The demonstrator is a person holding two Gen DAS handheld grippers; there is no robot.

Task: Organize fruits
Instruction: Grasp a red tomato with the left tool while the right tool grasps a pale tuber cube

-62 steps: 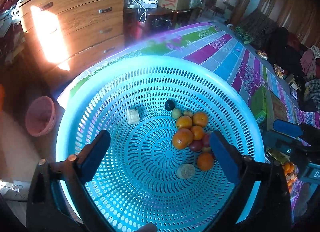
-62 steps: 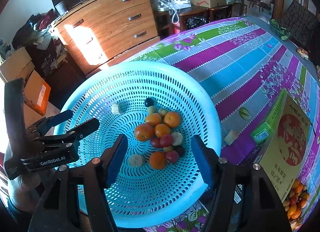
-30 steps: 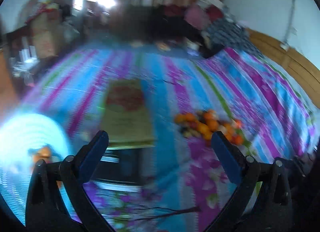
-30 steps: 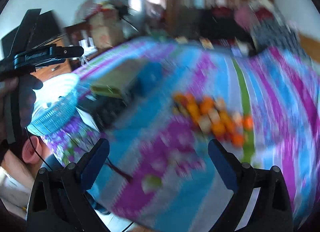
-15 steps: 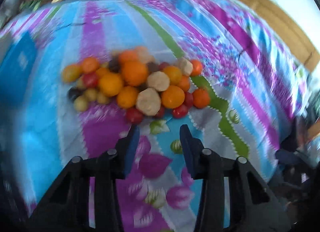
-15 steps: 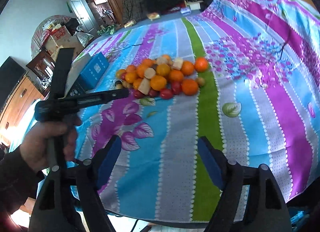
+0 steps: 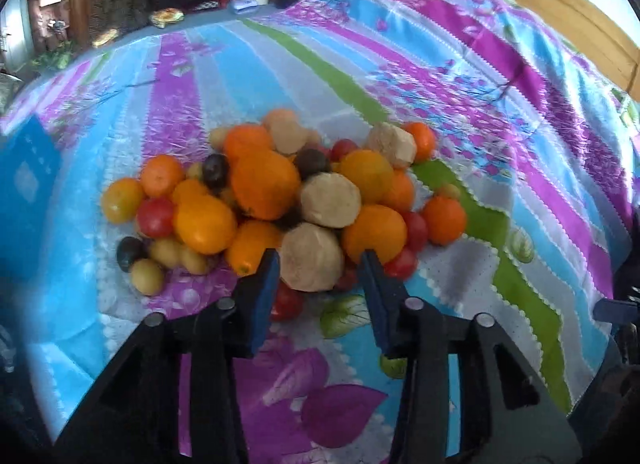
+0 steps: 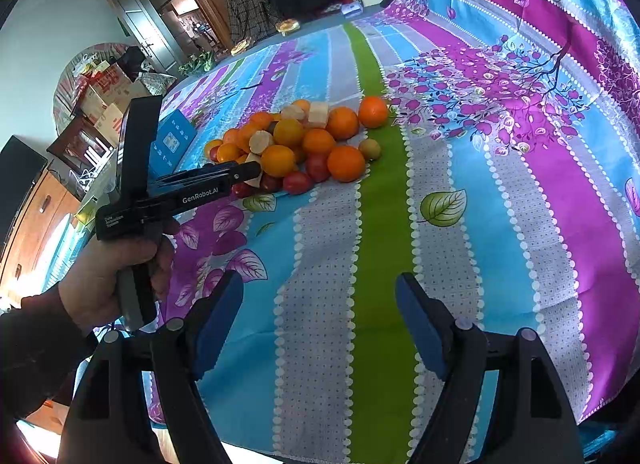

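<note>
A pile of fruit (image 7: 280,192) lies on the striped floral cloth: oranges, red and dark small fruits, yellow-green ones and several beige peeled lumps. My left gripper (image 7: 318,268) is open, its blue pads on either side of the nearest beige lump (image 7: 311,257), not closed on it. In the right wrist view the same pile (image 8: 304,144) lies ahead and the left gripper (image 8: 252,173) reaches into its near-left edge. My right gripper (image 8: 320,304) is open and empty over the cloth, well short of the pile.
A blue box (image 8: 176,142) lies on the cloth left of the pile, also at the left edge of the left wrist view (image 7: 24,184). The cloth's front edge (image 8: 320,452) runs just below my right gripper. Cartons and wooden furniture (image 8: 100,104) stand beyond.
Both grippers swung away from the blue basket to the fruit pile on the cloth. The left gripper narrowed its jaws and moved in around the nearest beige lump.
</note>
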